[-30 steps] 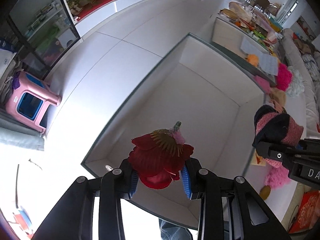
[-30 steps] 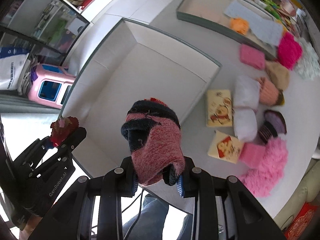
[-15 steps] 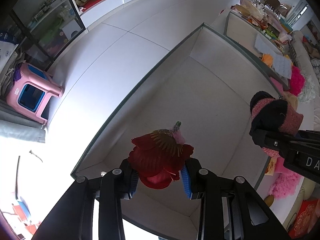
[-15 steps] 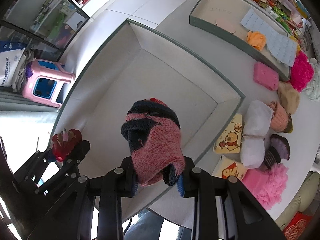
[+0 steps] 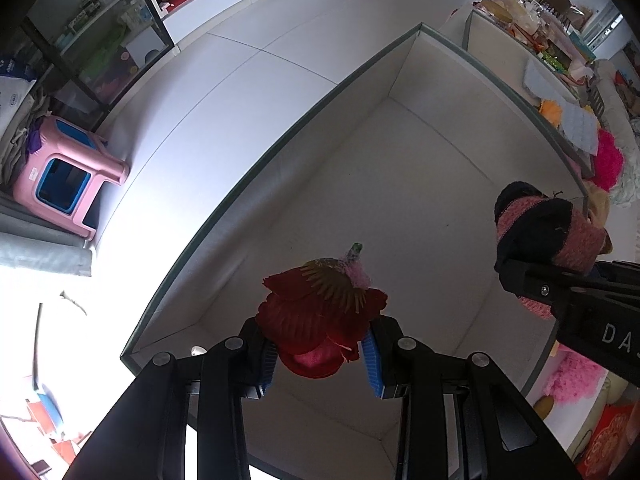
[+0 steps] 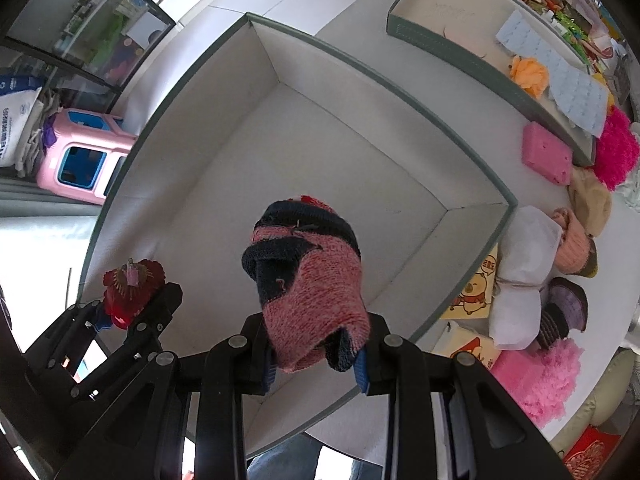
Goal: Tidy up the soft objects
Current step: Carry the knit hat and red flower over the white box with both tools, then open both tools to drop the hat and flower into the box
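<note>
I have both grippers pointing down over the big open box [image 6: 400,168], a rectangular tray with pale, matte card-like inner walls and a thin grey-green rim.

My left gripper [image 5: 320,360] is clamped on a red fabric flower [image 5: 320,316]: layered dark-red petals, a fringe of flat golden strands across the top, a tuft of pink fluff and a small green tip. It bulges out between the blue ribbed pads, hanging above the box floor near one corner.

My right gripper [image 6: 316,360] is clenched on a knitted hat [image 6: 308,272], soft and lumpy, in mottled pink-red yarn with navy bands and a folded navy cuff. It sits above the middle of the box, not touching the floor as far as I can tell.

Outside the box, on the white tabletop [image 6: 460,128], lie other soft things: a fluffy pink pile [image 6: 540,376], a flat pink sponge-like block [image 6: 546,158], a white pouch [image 6: 524,248] and a magenta pompom [image 6: 616,148]. A second tray [image 6: 440,44] stands further off, holding an orange puff [image 6: 528,74].
</note>
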`<action>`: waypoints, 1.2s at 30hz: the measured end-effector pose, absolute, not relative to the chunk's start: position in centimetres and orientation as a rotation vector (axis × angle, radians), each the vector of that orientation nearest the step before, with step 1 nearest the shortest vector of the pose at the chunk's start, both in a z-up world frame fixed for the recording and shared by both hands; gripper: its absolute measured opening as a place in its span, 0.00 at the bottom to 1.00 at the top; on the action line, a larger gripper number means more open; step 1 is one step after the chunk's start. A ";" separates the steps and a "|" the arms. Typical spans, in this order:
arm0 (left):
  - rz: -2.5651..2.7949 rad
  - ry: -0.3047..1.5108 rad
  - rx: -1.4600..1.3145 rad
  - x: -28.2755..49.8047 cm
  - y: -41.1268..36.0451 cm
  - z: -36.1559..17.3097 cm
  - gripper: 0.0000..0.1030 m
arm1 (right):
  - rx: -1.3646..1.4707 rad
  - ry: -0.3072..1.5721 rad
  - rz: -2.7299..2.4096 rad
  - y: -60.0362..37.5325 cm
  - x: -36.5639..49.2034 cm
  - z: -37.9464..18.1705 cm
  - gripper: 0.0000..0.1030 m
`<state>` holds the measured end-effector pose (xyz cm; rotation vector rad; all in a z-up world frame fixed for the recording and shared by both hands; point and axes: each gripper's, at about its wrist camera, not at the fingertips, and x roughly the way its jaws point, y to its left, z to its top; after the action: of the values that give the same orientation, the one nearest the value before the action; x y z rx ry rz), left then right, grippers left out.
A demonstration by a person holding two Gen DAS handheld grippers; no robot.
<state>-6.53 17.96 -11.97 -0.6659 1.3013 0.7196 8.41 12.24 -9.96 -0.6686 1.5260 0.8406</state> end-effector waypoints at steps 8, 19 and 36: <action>0.708 1.291 -0.657 -6.5 17.5 -12.0 0.45 | -0.685 1.536 0.827 12.7 8.2 -10.8 0.32; 0.743 1.270 -0.675 -7.2 17.2 -11.2 1.00 | -0.660 1.497 0.874 12.5 8.0 -9.3 0.93; 0.738 1.292 -0.600 -6.7 15.1 -9.2 1.00 | -0.594 1.476 0.871 8.9 8.0 -7.6 1.00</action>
<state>-6.73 15.06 -9.25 -0.6002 1.2924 0.7379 8.01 8.90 -7.59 -0.5939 1.4757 0.8713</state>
